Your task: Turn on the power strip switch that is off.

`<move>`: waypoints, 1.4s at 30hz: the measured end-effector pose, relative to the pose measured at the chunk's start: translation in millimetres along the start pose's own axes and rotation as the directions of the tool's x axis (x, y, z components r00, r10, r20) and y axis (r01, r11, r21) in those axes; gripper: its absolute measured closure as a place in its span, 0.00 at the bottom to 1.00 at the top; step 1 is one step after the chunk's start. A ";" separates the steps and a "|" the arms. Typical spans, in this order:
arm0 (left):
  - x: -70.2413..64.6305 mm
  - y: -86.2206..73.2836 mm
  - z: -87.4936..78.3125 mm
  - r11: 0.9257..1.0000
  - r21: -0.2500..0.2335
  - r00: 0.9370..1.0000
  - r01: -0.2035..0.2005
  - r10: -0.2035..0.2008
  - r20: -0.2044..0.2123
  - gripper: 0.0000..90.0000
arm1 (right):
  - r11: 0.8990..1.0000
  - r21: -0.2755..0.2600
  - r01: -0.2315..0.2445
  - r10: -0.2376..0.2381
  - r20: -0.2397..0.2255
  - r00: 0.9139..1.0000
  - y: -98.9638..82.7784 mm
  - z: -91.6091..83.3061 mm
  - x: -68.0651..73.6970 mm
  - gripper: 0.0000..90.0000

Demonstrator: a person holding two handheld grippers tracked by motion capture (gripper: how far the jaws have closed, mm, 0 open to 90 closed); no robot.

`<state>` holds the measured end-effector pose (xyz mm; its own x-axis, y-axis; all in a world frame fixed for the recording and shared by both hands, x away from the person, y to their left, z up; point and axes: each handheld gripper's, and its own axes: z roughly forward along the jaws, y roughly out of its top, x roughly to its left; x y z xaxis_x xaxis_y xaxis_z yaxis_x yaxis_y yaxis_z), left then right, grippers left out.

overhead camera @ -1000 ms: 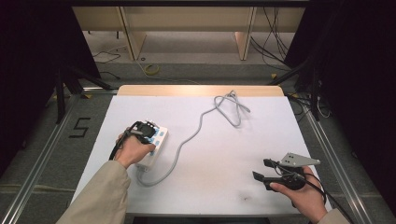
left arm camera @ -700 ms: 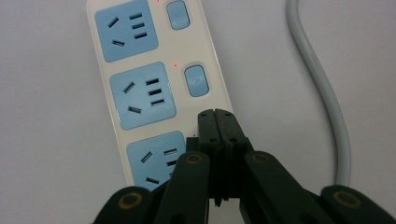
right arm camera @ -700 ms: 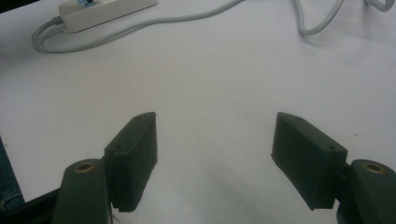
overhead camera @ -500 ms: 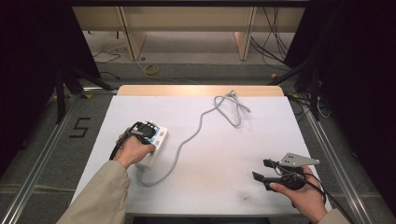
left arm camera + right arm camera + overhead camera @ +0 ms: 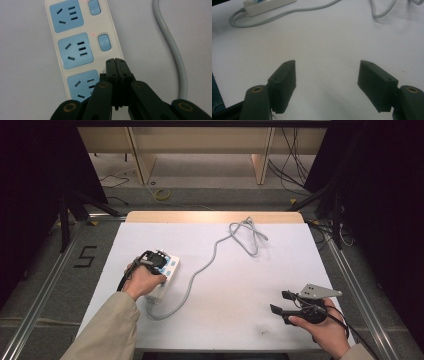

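Note:
A white power strip [image 5: 75, 47] with blue sockets and blue rocker switches [image 5: 104, 42] lies at the table's left [image 5: 169, 270]. My left gripper [image 5: 115, 62] is shut with nothing between its jaws. Its tips sit over the strip's switch side, just below the middle switch, beside the nearest socket. Whether they press on the strip I cannot tell. In the high view a hand holds this gripper [image 5: 154, 260] down over the strip. My right gripper [image 5: 327, 80] is open and holds nothing, low over bare table at the front right [image 5: 281, 302].
The strip's grey cable [image 5: 200, 270] curves from its near end across the white table top [image 5: 240, 310] to a loose loop [image 5: 247, 237] at the back middle. Small red lights [image 5: 93, 34] glow beside the switches. The table is edged by metal rails with dark floor beyond them.

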<state>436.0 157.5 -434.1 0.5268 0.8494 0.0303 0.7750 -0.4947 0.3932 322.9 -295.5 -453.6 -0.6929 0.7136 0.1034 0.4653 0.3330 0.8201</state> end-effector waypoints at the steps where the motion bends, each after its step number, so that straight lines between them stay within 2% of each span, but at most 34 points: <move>1: -0.2 0.1 0.1 1.000 0.001 1.000 0.001 -0.001 0.001 1.00 | 1.000 0.000 0.000 0.000 0.001 1.000 0.0 -0.1 0.0 0.35; 15: -0.2 0.1 0.5 1.000 0.007 1.000 0.000 0.000 0.006 1.00 | 1.000 -0.003 -0.001 0.001 0.003 1.000 0.3 -0.8 0.3 0.34; 20: -0.7 0.6 0.8 1.000 0.015 1.000 -0.015 0.015 -0.002 1.00 | 1.000 -0.002 -0.001 0.001 0.003 1.000 0.1 -0.5 0.1 0.34; 29: -2.7 0.6 2.0 1.000 0.012 1.000 -0.009 0.010 -0.009 1.00 | 1.000 -0.002 0.000 0.000 0.002 1.000 0.2 -0.6 0.4 0.34; 38: -4.8 1.3 2.4 0.999 0.020 0.999 -0.025 0.026 -0.027 1.00 | 1.000 -0.003 0.001 -0.001 0.003 1.000 0.3 -0.7 0.4 0.34; 42: -4.4 1.3 2.6 1.000 0.021 0.999 -0.023 0.023 -0.023 1.00 | 1.000 -0.001 0.000 0.000 0.001 1.000 0.2 -0.8 0.6 0.34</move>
<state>435.6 152.7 -436.1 0.5368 0.8416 0.0604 0.7700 -0.5178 0.3728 322.1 -295.5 -452.9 -0.6922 0.7144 0.1024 0.4648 0.3327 0.8205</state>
